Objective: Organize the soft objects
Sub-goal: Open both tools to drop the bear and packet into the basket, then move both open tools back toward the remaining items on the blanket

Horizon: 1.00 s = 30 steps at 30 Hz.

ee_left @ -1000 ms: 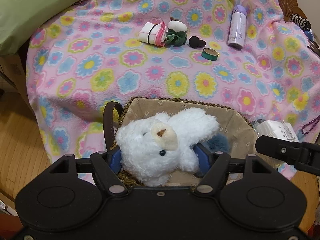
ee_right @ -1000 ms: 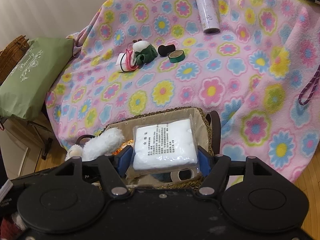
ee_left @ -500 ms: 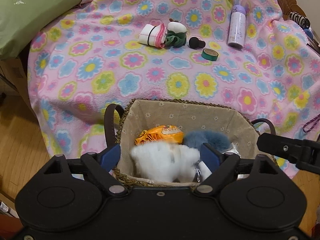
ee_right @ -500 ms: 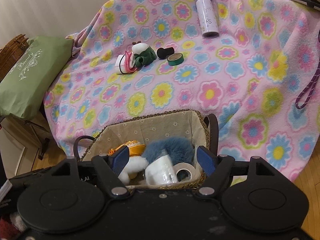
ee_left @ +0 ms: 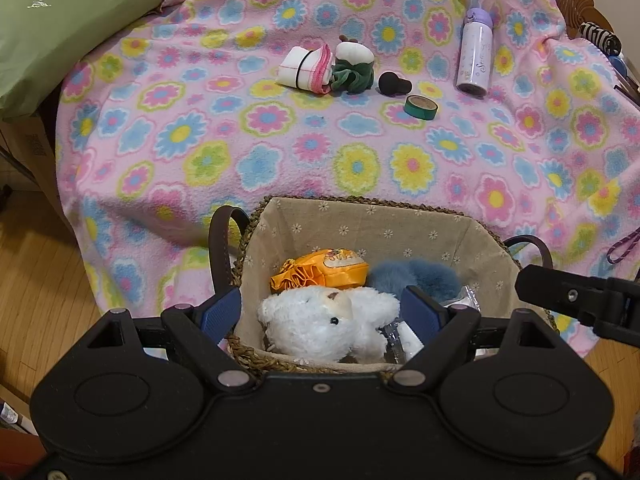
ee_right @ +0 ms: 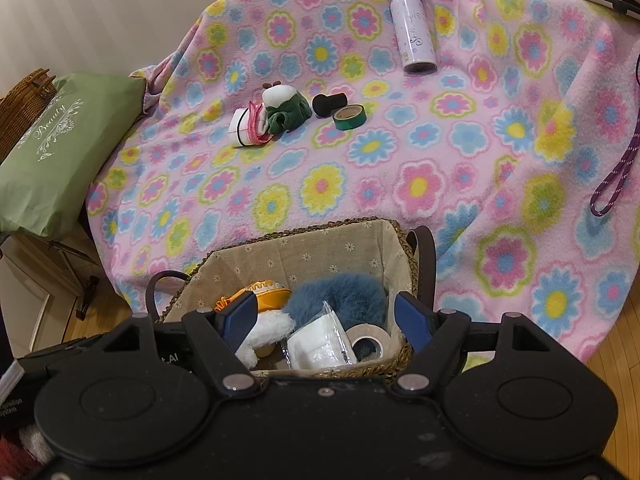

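A woven basket with a beige lining stands at the near edge of the flowered blanket. In it lie a white plush bear, an orange pouch and a blue furry piece. My left gripper hovers open above the bear, its pads clear of it. My right gripper is open over the same basket, above a clear-wrapped white packet and a roll of tape. A rolled white-and-pink cloth and a green plush lie far back on the blanket.
Near the plush lie a black stopper, a green tape roll and a lilac bottle. A green pillow sits at the far left. A purple cord lies at the right. Wooden floor borders the blanket.
My left gripper opened and the white bear dropped into the basket. My right gripper opened and the white packet fell in beside it. Neither hand shifted.
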Motion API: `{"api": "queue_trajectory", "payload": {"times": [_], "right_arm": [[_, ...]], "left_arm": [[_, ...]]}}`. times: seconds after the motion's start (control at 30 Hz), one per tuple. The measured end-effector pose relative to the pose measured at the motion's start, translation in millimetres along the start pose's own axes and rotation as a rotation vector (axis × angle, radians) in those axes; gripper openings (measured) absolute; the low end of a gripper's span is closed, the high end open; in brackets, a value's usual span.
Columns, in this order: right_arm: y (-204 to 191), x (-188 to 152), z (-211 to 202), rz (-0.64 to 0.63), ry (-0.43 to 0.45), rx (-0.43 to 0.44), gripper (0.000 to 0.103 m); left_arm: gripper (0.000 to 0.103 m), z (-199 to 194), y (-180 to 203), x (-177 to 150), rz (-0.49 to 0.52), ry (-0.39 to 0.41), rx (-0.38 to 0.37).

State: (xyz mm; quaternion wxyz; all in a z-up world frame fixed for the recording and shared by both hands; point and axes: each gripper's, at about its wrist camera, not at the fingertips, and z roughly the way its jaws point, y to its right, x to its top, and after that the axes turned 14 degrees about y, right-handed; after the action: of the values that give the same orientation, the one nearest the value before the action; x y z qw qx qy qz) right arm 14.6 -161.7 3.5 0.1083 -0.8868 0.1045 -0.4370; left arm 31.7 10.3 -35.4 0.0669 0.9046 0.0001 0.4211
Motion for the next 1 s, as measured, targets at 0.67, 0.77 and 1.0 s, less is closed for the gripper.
{"api": "queue_trajectory", "payload": {"times": [0.67, 0.77, 1.0], "right_arm": [[0.4, 5.3, -0.8, -0.047, 0.034, -0.038, 0.084], [-1.7, 8.1, -1.1, -0.082, 0.059, -0.039, 0.089], [-7.7, 24.1, 4.6, -0.172, 0.125, -0.011, 0.096]], "left_arm": [[0.084, -6.4, -0.5, 3.9, 0.027, 0.034, 0.019], [0.084, -7.1, -0.4, 7.4, 0.031, 0.048, 0.017], [0.091, 2.7, -4.0, 25.9, 0.074, 0.092, 0.017]]}}
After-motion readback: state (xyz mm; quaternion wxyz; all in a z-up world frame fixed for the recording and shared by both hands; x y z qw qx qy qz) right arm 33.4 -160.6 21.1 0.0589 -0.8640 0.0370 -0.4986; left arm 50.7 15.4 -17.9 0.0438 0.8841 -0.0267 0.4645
